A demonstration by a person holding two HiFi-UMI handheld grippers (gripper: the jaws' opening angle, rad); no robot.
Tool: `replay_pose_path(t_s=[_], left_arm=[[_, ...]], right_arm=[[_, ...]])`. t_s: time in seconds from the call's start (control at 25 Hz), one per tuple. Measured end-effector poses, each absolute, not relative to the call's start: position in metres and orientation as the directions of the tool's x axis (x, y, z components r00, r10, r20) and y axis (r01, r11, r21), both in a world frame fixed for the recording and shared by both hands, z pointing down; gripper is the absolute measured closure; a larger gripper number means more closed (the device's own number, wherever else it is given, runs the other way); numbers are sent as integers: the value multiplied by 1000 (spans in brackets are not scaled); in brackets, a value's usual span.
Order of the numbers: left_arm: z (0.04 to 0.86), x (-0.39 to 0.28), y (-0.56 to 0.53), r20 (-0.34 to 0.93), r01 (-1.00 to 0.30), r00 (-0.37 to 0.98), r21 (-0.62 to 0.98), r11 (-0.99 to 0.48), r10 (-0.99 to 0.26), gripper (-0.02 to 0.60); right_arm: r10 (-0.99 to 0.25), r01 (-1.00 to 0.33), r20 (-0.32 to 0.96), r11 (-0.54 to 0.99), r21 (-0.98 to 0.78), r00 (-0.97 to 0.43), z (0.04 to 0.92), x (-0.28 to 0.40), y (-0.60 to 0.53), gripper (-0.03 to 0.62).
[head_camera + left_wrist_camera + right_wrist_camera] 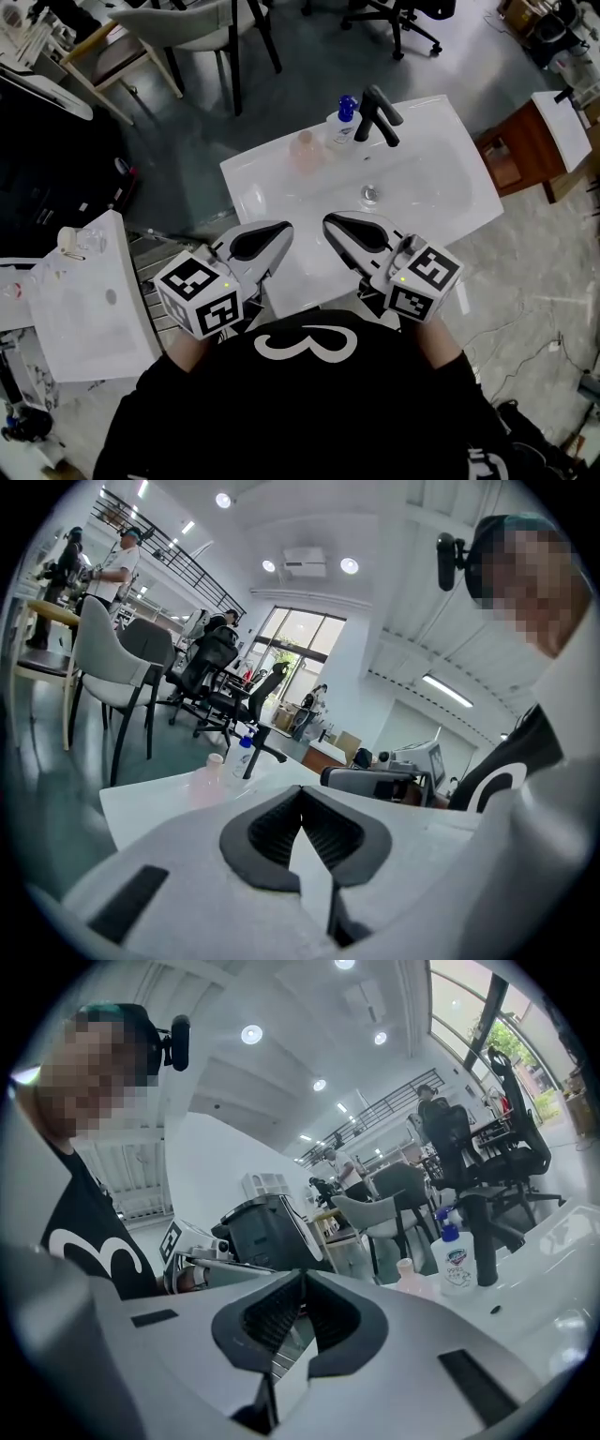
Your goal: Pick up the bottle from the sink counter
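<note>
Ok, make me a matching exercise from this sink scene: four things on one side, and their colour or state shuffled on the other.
Things:
1. faucet
2. pump bottle
3. small bottle
4. right gripper

Colour or state:
a. pale pink
b. shut, nothing held
c. black
d. white with a blue top

Pairs: 1-c, 2-d, 3-a, 4-b

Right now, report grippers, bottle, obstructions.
Left hand-held gripper shut, empty. Right hand-held gripper shut, empty. Pink plastic bottle and white blue-capped bottle upright by black faucet, untouched. Nothing blocking.
</note>
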State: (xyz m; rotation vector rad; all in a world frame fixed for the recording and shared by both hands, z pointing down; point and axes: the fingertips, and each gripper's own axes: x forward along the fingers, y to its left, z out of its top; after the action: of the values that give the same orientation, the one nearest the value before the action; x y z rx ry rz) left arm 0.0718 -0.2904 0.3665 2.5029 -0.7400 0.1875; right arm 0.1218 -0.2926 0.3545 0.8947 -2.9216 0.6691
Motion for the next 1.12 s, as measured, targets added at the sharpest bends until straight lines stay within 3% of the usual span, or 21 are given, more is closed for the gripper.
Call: replay_pose_path(t_s=[0.52, 1.12], left_arm=[[402, 56, -315, 284, -601, 794, 504, -620, -538, 566], [448, 33, -329, 299, -629, 755, 582, -516, -584, 566]], right_arm=[[-547, -534, 110, 722, -439, -830, 388, 119, -359, 577], [-670, -706, 229, 642, -297, -706, 446, 123, -433, 572]])
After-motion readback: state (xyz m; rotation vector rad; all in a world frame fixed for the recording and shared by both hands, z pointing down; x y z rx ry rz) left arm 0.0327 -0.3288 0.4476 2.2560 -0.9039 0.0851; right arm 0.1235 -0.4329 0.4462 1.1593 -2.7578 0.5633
